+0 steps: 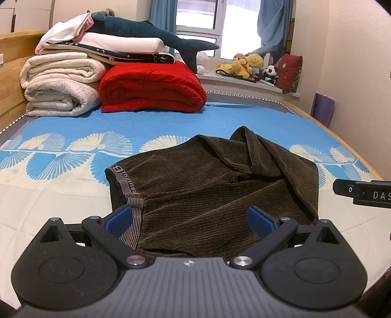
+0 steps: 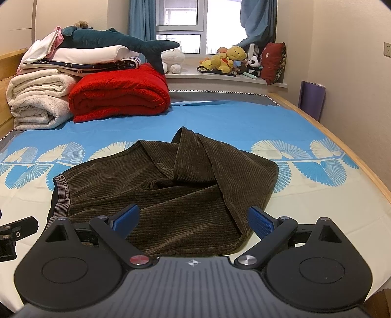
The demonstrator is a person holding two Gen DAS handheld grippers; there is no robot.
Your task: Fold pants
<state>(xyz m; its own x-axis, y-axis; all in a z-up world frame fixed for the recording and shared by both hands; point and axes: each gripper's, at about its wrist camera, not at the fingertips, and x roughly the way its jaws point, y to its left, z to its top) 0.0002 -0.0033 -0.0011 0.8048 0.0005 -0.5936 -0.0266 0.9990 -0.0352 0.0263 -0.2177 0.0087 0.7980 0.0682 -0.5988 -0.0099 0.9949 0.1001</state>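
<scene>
Spreading wide at the near edge of the bed, the left gripper (image 1: pixel 189 219) is gaping over the waistband end of the pants (image 1: pixel 215 186), its blue pads (image 1: pixel 117 219) holding nothing. The right gripper (image 2: pixel 194 220) is hanging beside it, equally wide open and empty, over the near folded edge of the same garment.

The pants (image 2: pixel 171 190) are lying in a rumpled heap on the bedsheet (image 1: pixel 61 195), dark brown corduroy with a striped grey waistband (image 1: pixel 132 208) turned toward the left. One leg is doubling back over the seat, and a fold is peaking up at the far side. Nothing is lying between either gripper and the cloth. Each gripper is showing at the edge of the other's view, so the two are sitting close, side by side, both pointing forward along the bed and tilting slightly down.

Farther off, the sheet is turning from cream to blue with a band of fan shapes. At the head end a red blanket (image 1: pixel 151 88) is sitting folded beside rolled cream blankets (image 1: pixel 58 85), with folded linens and a plush shark (image 1: pixel 146 34) stacking on top. Beyond, soft toys (image 1: pixel 246 64) are crowding the windowsill (image 1: pixel 232 80) under blue curtains (image 1: pixel 273 22).
</scene>
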